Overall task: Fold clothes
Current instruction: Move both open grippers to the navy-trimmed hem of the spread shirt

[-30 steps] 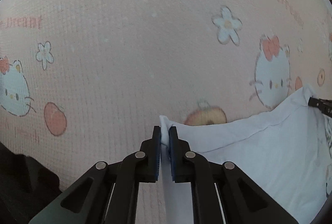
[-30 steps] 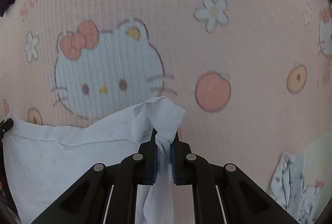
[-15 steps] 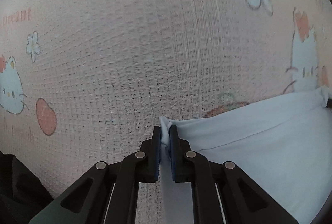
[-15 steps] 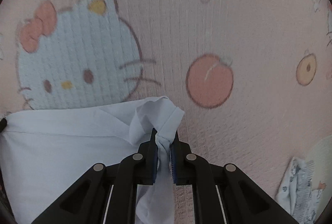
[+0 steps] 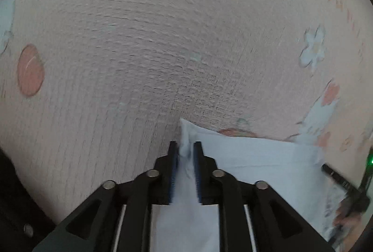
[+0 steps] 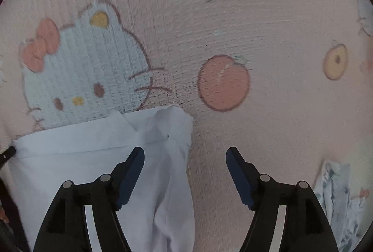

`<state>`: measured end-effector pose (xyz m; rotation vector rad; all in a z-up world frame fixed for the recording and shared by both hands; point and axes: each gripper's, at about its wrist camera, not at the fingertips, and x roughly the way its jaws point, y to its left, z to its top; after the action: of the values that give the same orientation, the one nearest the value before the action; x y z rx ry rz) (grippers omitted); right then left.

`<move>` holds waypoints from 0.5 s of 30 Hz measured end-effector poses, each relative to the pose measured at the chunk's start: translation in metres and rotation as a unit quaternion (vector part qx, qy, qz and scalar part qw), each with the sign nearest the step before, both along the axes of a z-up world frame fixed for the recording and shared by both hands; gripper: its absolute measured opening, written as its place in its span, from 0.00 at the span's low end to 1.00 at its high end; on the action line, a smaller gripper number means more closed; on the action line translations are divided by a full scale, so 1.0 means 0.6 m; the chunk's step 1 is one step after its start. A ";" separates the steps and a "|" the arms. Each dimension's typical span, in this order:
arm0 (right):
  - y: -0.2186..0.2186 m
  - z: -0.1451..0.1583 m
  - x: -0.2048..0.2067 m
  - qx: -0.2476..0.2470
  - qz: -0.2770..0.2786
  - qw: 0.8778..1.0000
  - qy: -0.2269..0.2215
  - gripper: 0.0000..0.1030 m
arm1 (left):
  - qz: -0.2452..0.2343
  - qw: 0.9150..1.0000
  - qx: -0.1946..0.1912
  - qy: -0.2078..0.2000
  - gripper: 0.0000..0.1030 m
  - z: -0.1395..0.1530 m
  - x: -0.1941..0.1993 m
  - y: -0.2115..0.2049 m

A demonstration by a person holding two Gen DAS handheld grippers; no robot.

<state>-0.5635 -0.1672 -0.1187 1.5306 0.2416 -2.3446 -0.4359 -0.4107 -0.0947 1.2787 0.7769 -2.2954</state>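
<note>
You're working over a pink waffle-weave blanket [image 6: 268,18] printed with cartoon cats, flowers and peaches, and the white garment [image 6: 81,158] is lying spread flat on it, its upper edge running just under the big cat face [image 6: 81,70] with the orange bow. Your left gripper [image 5: 185,147] is clenching one corner of that garment, with a little peak of white cloth poking up between the two dark pads and the rest of the fabric trailing off toward the far corner. In the left wrist view the blanket is looking pretty motion-blurred, so details there are mushy. Your right gripper [image 6: 185,154] is standing wide apart with nothing in it; the garment's bunched corner is sitting on the blanket between the fingers, closer to the left finger [image 6: 134,163], just below and beside the printed peach [image 6: 223,82]. Over by the right finger there's a patterned floral cloth [image 6: 335,196] peeking in at the edge of the blanket, well apart from the white garment.
</note>
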 end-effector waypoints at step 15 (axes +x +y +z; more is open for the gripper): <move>0.072 0.115 0.208 0.038 0.028 0.998 0.028 0.72 | -0.075 0.997 -0.018 0.030 0.69 0.153 0.130 0.106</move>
<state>-0.4389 -0.1242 -0.0497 1.4734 0.3859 -2.3628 -0.3581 -0.3471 -0.0029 1.2983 0.6747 -2.4651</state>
